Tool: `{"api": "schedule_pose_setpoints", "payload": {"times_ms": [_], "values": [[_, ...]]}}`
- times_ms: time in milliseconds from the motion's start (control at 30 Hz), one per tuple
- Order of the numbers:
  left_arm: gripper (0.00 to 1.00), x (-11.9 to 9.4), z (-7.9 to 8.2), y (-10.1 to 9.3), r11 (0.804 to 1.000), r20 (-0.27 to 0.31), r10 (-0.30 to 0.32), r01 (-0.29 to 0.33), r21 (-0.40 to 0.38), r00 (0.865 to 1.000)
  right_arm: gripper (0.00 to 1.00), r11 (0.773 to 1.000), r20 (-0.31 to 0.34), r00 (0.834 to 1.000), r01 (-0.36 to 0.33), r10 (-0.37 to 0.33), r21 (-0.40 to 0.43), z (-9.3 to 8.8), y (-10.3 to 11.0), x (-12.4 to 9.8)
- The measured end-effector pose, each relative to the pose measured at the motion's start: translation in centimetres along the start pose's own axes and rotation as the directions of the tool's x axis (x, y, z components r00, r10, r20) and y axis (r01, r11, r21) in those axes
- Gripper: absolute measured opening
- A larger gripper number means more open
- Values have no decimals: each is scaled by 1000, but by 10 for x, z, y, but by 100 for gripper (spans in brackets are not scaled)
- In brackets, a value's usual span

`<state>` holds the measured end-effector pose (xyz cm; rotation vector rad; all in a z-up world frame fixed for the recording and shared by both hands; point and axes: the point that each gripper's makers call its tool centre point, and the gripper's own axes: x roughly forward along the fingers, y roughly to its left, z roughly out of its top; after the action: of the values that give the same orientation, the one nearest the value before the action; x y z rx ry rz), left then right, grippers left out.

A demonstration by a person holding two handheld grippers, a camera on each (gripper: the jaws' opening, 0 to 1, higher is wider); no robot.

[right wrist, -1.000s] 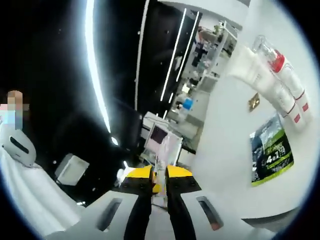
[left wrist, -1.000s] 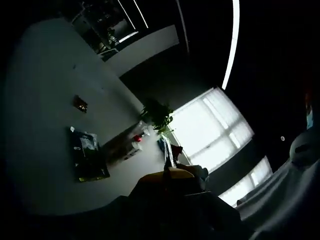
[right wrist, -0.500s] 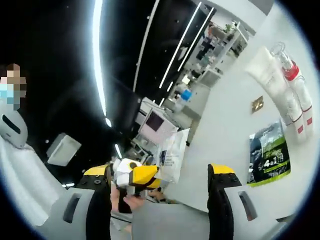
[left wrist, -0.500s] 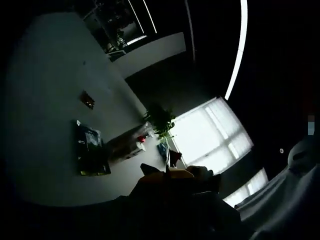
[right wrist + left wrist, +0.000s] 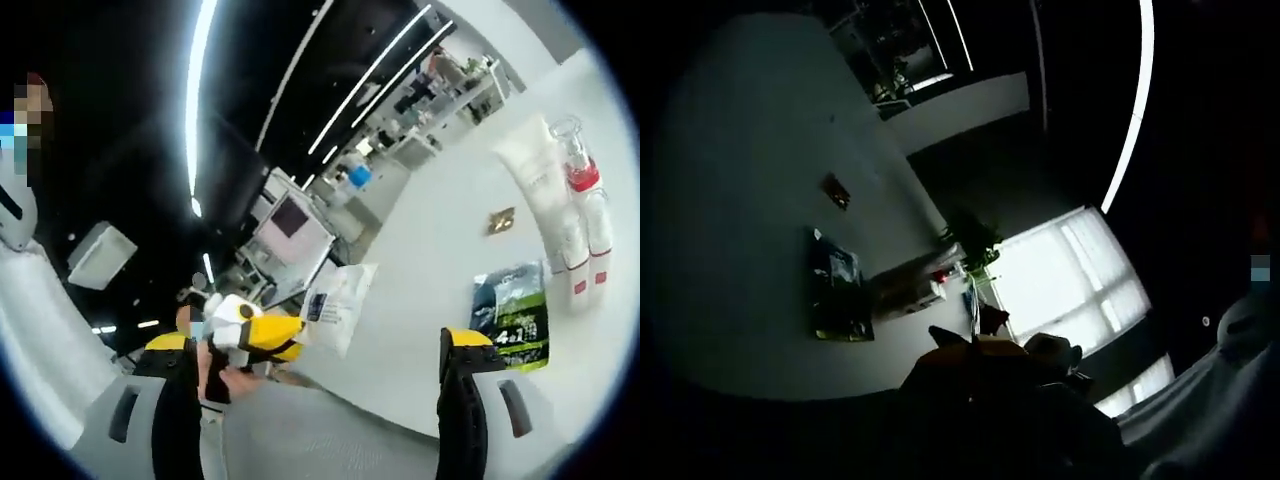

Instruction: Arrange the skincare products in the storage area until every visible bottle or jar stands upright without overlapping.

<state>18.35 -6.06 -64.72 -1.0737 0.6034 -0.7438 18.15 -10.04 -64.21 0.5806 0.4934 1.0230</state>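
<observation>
My right gripper [image 5: 318, 352] stands open, its two yellow-tipped jaws far apart with nothing between them. Beyond its left jaw, my left gripper [image 5: 262, 336] comes in, shut on a white sachet [image 5: 338, 305] that it holds in the air. In the dim left gripper view, the left gripper [image 5: 975, 348] is shut on the sachet [image 5: 976, 318], seen edge-on. On the white table [image 5: 440, 270] lie a white tube [image 5: 530, 172], clear bottles with red caps [image 5: 582, 220], a green and black sachet [image 5: 515, 318] and a small gold packet [image 5: 500, 220].
A person's hand [image 5: 235, 380] holds the left gripper. The dim left gripper view shows the table [image 5: 730, 200], the dark sachet [image 5: 840, 297], a small packet [image 5: 835, 190], the bottles [image 5: 930, 285], a potted plant [image 5: 970, 240] and a bright window [image 5: 1065, 270].
My right gripper was shut on the white sachet a second ago; it has let go and opened wide. The left gripper keeps hold of the sachet. Both views have shifted.
</observation>
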Motion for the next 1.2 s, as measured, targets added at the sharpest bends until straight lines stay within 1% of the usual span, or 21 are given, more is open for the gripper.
{"api": "schedule_pose_setpoints", "payload": {"times_ms": [133,267,333,367,433,600,700,833,933,1033,1200], "values": [[0,-1,2,9,1000,6,25,-25,-17,1000,100,999,-23,1000,5,-6,-36,-3,-3,1],[0,0,4,17,998,4,48,-48,-28,999,100,995,-47,999,22,-27,-99,-7,-8,1],[0,1,4,22,997,-3,64,-64,-31,998,100,988,-71,997,33,-45,-152,-10,-11,0],[0,1,5,27,997,-8,74,-74,-29,997,100,983,-96,994,36,-54,-178,-14,-13,-1],[0,2,5,32,995,-14,91,-91,-30,996,100,980,-112,992,38,-60,-194,-17,-15,-1],[0,4,9,46,992,-11,122,-122,-41,993,100,976,-107,991,59,-83,-210,-18,-22,-5],[0,4,11,57,988,-11,145,-145,-49,989,100,971,-94,991,70,-94,-228,-14,-26,-7],[0,3,13,69,982,-9,178,-178,-60,984,100,963,-96,989,84,-112,-254,-11,-33,-11],[0,3,14,76,980,-7,186,-186,-75,983,100,953,-96,988,90,-122,-290,-9,-36,-13],[0,4,14,87,974,-13,208,-209,-84,978,100,947,-94,988,91,-125,-310,-10,-38,-15],[0,8,11,101,966,-33,241,-243,-87,970,100,927,-95,984,108,-151,-359,-15,-45,-20]]}}
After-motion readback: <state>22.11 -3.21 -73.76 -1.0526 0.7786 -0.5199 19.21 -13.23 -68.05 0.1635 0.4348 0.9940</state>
